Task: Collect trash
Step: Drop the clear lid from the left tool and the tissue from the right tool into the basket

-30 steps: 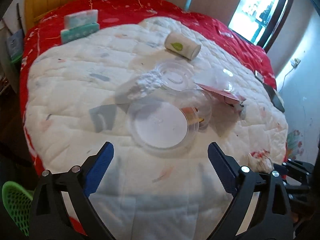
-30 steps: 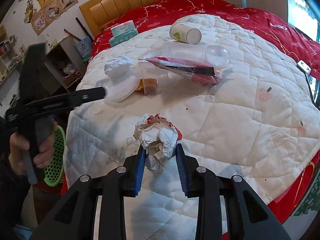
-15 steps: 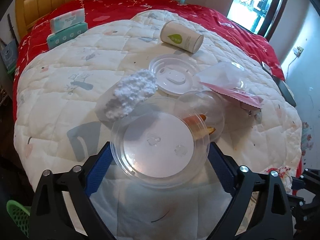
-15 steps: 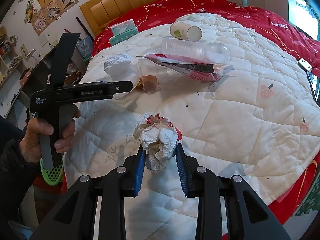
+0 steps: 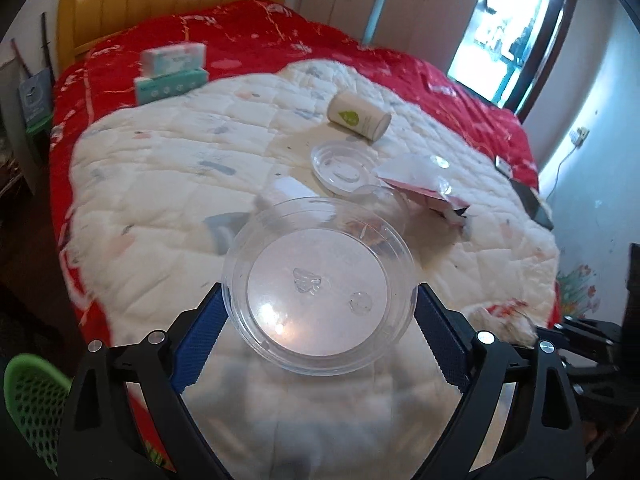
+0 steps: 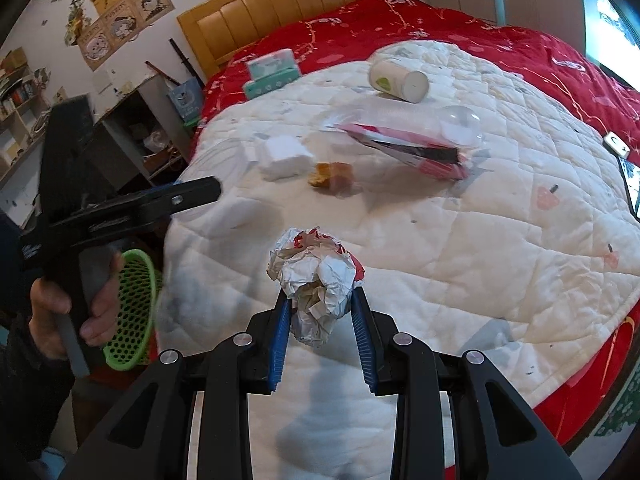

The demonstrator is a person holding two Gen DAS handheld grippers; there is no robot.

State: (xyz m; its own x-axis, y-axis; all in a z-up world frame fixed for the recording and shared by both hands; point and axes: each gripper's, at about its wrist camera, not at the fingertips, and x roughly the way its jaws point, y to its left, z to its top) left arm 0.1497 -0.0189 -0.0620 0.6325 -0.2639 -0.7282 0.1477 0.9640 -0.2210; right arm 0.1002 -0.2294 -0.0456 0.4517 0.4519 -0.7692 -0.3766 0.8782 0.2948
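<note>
- The left hand-held gripper [image 5: 319, 322] holds a clear plastic lid [image 5: 318, 286] by its two edges; the blue pads are set wide apart and press on the lid's rim, at the lower centre of the left wrist view.
- The right hand-held gripper [image 6: 320, 328] is closed narrowly on a crumpled paper wrapper [image 6: 316, 280], white with some red, at the lower centre of the right wrist view.
- Behind both lies a bed with a white quilt [image 6: 460, 240] over a red cover [image 5: 248, 40].
- On the quilt, at the upper centre of the left wrist view, a paper cup [image 5: 359, 117] lies on its side; below it there is a second clear lid [image 5: 340, 165], and to the right a pink snack packet [image 5: 428, 196].
- A green mesh basket [image 6: 134, 308] shows at the left edge of the right wrist view, beside the bed.
</note>
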